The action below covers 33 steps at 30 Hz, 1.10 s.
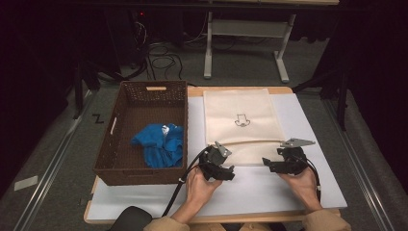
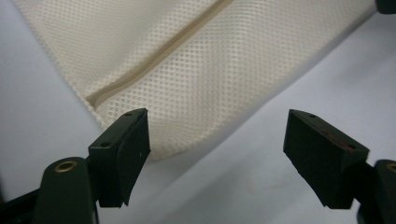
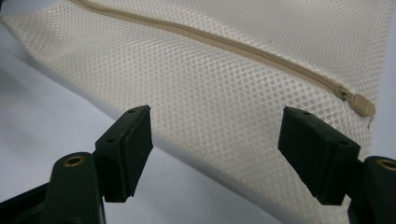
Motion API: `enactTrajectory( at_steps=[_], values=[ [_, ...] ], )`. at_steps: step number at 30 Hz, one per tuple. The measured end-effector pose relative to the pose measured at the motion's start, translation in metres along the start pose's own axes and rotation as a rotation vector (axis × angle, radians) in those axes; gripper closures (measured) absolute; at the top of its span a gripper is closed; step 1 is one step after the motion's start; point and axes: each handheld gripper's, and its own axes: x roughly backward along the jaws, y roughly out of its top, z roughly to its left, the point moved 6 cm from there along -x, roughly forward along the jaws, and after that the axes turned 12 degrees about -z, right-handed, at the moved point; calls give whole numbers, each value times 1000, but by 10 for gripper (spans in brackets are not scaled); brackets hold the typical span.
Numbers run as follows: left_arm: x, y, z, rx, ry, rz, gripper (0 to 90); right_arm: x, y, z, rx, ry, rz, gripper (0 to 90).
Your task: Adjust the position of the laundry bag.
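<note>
A cream mesh bag (image 1: 243, 118) with a small printed mark lies flat on the white mat (image 1: 269, 192). Its near edge carries a tan zipper (image 3: 224, 43) that ends in a pull tab (image 3: 362, 105). My left gripper (image 1: 217, 162) is at the bag's near left corner. In the left gripper view that gripper (image 2: 219, 135) stands open, with the corner of the bag (image 2: 210, 60) just past its jaws. My right gripper (image 1: 284, 161) is at the near right corner. It (image 3: 217, 135) is open too, low over the mesh (image 3: 224, 88) below the zipper. Neither holds anything.
A brown woven basket (image 1: 144, 86) stands left of the bag with a crumpled blue cloth (image 1: 159, 143) inside. Bare white mat lies between the grippers and the table's near edge. Beyond the table are a dark floor, cables and a white desk frame (image 1: 245, 29).
</note>
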Motion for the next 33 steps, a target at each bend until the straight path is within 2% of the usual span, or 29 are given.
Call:
enactTrajectory(
  at_steps=[2, 6, 8, 9, 10, 11, 12, 14, 15, 17, 18, 19, 20, 21, 25, 27, 30, 33],
  values=[
    [-4, 3, 3, 22, 12, -8, 233, -3, 2, -3, -5, -8, -4, 251],
    [-12, 8, 7, 59, 38, -18, 239, -6, 6, -14, -18, -9, -7, 279],
    [-16, 9, 8, 73, 45, -18, 241, -9, 6, -25, -61, -16, -7, 294],
    [-22, 9, 11, 79, 73, -11, 240, -10, 5, -30, -83, -14, -9, 301],
    [-22, 9, 11, 79, 73, -11, 241, -10, 5, -30, -83, -14, -9, 301],
    [-25, 10, 14, 85, 86, -5, 240, -9, 6, -39, -105, -24, -15, 313],
    [-28, 10, 15, 92, 94, 1, 240, -9, 7, -42, -106, -35, -20, 316],
    [-33, 10, 20, 124, 102, 2, 240, -9, 8, -47, -113, -48, -28, 316],
    [-36, 11, 24, 142, 114, -6, 242, -10, 9, -55, -127, -61, -25, 314],
    [-38, 11, 26, 155, 120, -5, 243, -11, 9, -58, -134, -64, -23, 313],
    [-40, 10, 28, 165, 128, -3, 240, -15, 7, -65, -155, -75, -15, 312],
    [-42, 10, 32, 186, 147, 1, 238, -16, 6, -67, -165, -77, -13, 312],
    [-42, 10, 32, 186, 147, 1, 233, -16, 6, -67, -165, -77, -13, 312],
    [-43, 10, 35, 202, 158, 0, 237, -18, 6, -72, -192, -76, -17, 313],
    [-46, 13, 37, 208, 170, 4, 236, -20, 6, -75, -203, -76, -18, 314],
    [-48, 14, 37, 214, 172, 7, 230, -24, 4, -79, -208, -81, 5, 305],
    [-52, 13, 36, 206, 181, 22, 228, -25, 3, -80, -222, -85, 11, 303],
    [-55, 12, 38, 219, 184, 29, 226, -27, 3, -80, -221, -80, 15, 300]
  ],
)
